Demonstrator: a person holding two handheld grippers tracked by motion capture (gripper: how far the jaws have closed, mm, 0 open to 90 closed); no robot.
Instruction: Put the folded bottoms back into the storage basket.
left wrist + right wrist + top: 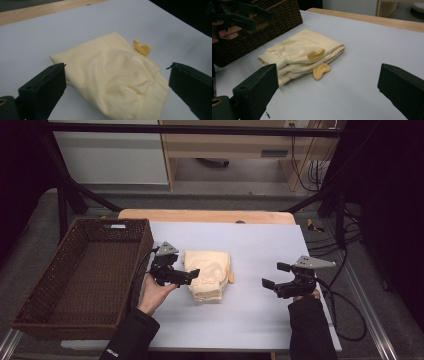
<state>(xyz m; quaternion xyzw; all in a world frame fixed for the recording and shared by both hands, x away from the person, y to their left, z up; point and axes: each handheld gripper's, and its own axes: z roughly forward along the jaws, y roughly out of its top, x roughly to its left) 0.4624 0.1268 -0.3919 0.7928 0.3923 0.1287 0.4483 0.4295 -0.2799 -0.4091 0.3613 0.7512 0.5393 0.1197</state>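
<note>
- Since the folded yellow garment on the bench looks soft and light, I expect it to sag and unfold if pinched thinly.
- My left gripper, jaws wide, sits at its edge; I'd take the thick stacked hem.
- My right gripper hangs wide open, well apart.

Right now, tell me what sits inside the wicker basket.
The wicker basket looks empty: bare woven floor and walls show in the high view. Its near wall hides a strip of the floor behind it. The folded yellow garment lies outside, on the table.
</note>
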